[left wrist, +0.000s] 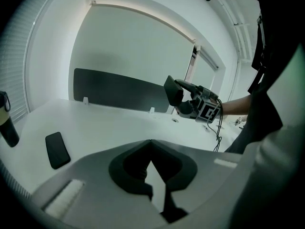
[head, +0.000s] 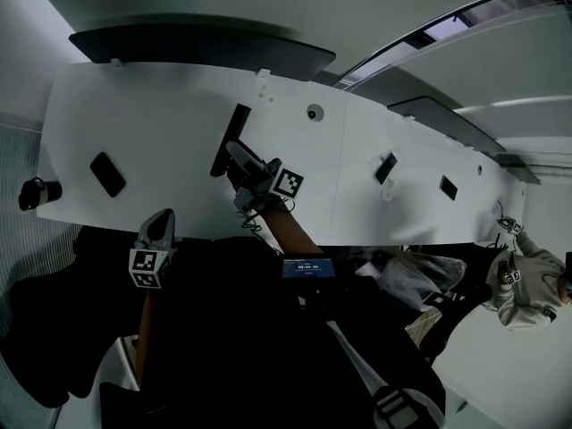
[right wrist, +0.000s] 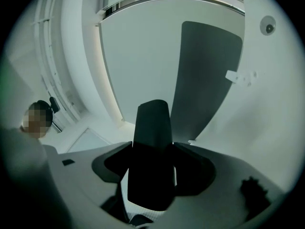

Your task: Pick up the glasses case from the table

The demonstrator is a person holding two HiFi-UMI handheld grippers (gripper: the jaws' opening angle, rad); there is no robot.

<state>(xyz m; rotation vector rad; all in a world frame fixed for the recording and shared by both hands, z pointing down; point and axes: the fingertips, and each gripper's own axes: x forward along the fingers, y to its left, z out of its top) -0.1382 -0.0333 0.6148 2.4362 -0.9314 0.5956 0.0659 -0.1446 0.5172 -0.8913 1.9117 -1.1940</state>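
The glasses case (head: 230, 141) is a long dark box, and my right gripper (head: 243, 166) is shut on its near end over the middle of the white table (head: 179, 123). In the left gripper view the case (left wrist: 172, 90) hangs clear above the tabletop in the right gripper (left wrist: 187, 100). In the right gripper view the case (right wrist: 152, 142) stands up between the jaws and hides the gap. My left gripper (head: 161, 229) hovers at the table's front edge with its jaws together and nothing held; in its own view the gripper (left wrist: 157, 187) faces the table.
A black phone (head: 107, 174) lies at the table's left, with a dark bottle (head: 34, 192) beyond it at the edge. A dark divider panel (head: 197, 43) runs along the far side. Two small dark items (head: 386, 168) (head: 448, 188) lie further right. Another person (head: 525, 280) is at the far right.
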